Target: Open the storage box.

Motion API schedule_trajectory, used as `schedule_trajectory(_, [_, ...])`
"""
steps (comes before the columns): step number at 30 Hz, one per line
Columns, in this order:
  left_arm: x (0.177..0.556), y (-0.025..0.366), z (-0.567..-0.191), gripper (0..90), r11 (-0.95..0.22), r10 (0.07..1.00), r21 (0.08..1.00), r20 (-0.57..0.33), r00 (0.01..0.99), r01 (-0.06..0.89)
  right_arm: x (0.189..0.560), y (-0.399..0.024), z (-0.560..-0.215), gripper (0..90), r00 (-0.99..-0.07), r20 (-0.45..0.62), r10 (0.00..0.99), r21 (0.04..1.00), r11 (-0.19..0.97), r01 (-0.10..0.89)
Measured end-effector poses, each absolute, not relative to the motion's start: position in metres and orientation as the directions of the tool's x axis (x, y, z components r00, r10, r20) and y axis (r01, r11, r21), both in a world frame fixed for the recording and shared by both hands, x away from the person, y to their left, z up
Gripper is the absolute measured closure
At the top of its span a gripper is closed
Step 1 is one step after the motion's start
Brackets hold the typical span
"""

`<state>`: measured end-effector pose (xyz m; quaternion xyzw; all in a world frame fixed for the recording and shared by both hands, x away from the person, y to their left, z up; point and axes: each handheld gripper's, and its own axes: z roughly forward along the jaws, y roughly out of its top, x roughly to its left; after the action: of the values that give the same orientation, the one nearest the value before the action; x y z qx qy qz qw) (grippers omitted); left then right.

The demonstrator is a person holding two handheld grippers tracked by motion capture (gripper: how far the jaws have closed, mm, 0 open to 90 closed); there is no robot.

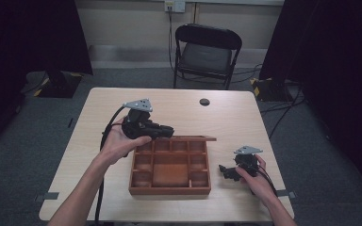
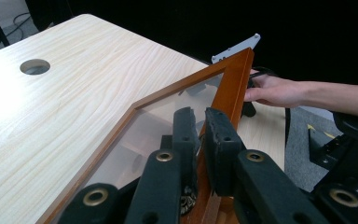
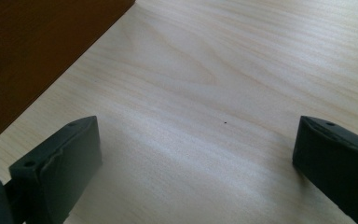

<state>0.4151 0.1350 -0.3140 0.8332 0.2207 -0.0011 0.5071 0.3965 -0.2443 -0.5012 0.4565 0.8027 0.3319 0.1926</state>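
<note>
Beyond the table [image 1: 99, 141], a folding chair [image 1: 206, 54] stands

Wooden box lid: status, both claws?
Left claw shut on lid frame, lid raised. Right claw open, idle on table beside box. Nothing in the way.

I see bare forearms with no sleeves entering from the bottom edge. The left gripper [image 1: 166, 132], centre-left in the high view, is black with a grey three-cornered plate and a thick black cable. Its jaws show brass-ringed screw holes. The right gripper [image 1: 224, 170], lower right, looks the same, with flat dark pads [image 3: 74, 154]
</note>
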Motion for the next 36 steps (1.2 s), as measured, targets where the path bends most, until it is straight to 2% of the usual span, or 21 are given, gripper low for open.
schedule_trajectory(36, [0.4152,0.1346,-0.3145,83.1,-0.384,0.37,0.847,-0.222,0.902,0.366,0.3966,-0.2444,-0.5013,0.3,-0.512,-0.008,0.859,0.709,0.366,0.603])
